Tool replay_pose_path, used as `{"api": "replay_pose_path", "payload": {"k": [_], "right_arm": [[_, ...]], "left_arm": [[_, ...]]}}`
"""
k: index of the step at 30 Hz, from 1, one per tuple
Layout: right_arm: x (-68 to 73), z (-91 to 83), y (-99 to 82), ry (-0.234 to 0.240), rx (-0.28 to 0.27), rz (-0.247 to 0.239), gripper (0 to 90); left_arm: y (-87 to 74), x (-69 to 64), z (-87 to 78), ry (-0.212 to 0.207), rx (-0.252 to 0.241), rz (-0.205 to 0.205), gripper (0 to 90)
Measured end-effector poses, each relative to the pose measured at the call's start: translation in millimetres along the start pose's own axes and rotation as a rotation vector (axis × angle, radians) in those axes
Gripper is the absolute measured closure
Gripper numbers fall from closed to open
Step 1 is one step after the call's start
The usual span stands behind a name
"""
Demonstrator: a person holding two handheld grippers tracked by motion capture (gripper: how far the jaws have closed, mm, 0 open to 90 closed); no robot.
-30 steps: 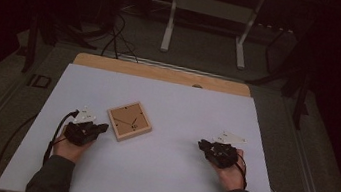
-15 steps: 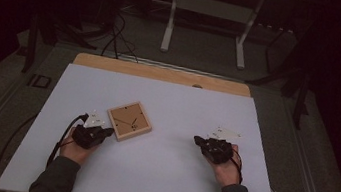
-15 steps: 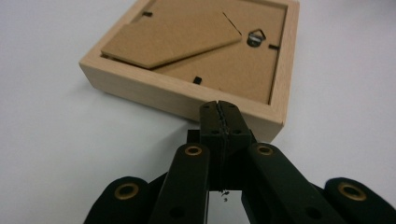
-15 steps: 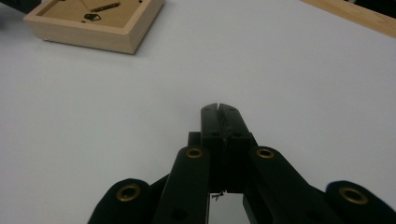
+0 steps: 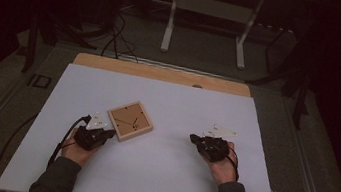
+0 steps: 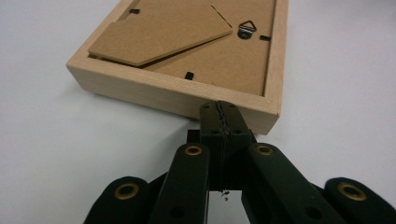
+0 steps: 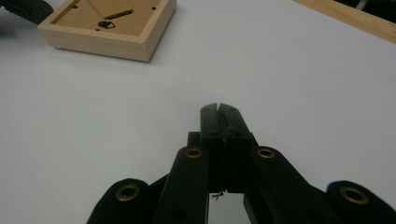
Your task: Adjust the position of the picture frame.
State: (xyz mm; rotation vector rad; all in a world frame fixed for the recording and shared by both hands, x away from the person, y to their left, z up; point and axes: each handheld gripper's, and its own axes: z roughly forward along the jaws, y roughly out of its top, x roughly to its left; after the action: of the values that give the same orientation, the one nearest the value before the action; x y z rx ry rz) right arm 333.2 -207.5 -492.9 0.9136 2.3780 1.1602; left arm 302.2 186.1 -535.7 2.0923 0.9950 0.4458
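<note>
A square picture frame (image 5: 130,120) of pale wood lies face down on the white surface (image 5: 156,185), so its brown backing board with a folded stand and a small metal hanger is seen. The left gripper (image 6: 219,112) has its jaws together, with the tips at the frame's near edge. The right gripper (image 7: 218,109), well apart from the frame, also has its jaws together, holding nothing.

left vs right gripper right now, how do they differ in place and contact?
The left gripper has its shut tips against the side of the wooden picture frame; the right gripper sits apart from it, tips over bare white table sheet. The left is at the frame's near corner, the right far across the sheet. Both are shut with nothing between the jaws.
</note>
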Motion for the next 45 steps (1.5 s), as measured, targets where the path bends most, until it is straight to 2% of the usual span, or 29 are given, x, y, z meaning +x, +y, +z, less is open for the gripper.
{"api": "replay_pose_path", "payload": {"k": [12, 17, 18, 23, 34, 41, 45], "right_arm": [[8.2, 11.2, 8.5, 0.024, -0.007, -0.011, 89.0], [12.4, 17.0, 13.4, 0.036, -0.012, -0.012, 89.1], [13.7, 19.8, 14.9, 0.043, -0.011, -0.012, 89.1], [16.8, 26.4, 16.3, 0.055, -0.014, -0.005, 89.1], [25.8, 48.4, 26.5, 0.082, -0.014, 0.004, 89.2], [28.8, 57.6, 30.6, 0.096, -0.01, 0.009, 89.5], [33.2, 64.7, 34.0, 0.107, -0.008, 0.004, 89.6]], "left_arm": [[10.3, -15.7, 11.1, -0.038, 0.007, 0.028, 90.0], [16.6, -26.2, 20.8, -0.057, 0.023, 0.054, 90.0], [19.0, -31.9, 26.5, -0.066, 0.026, 0.061, 90.0], [26.0, -39.0, 36.6, -0.074, 0.018, 0.049, 90.0], [47.4, -53.0, 58.3, -0.089, 0.015, 0.069, 90.0], [50.8, -51.4, 50.9, -0.092, -0.014, 0.062, 90.0], [47.6, -46.5, 30.5, -0.095, -0.042, 0.061, 90.0]]}}
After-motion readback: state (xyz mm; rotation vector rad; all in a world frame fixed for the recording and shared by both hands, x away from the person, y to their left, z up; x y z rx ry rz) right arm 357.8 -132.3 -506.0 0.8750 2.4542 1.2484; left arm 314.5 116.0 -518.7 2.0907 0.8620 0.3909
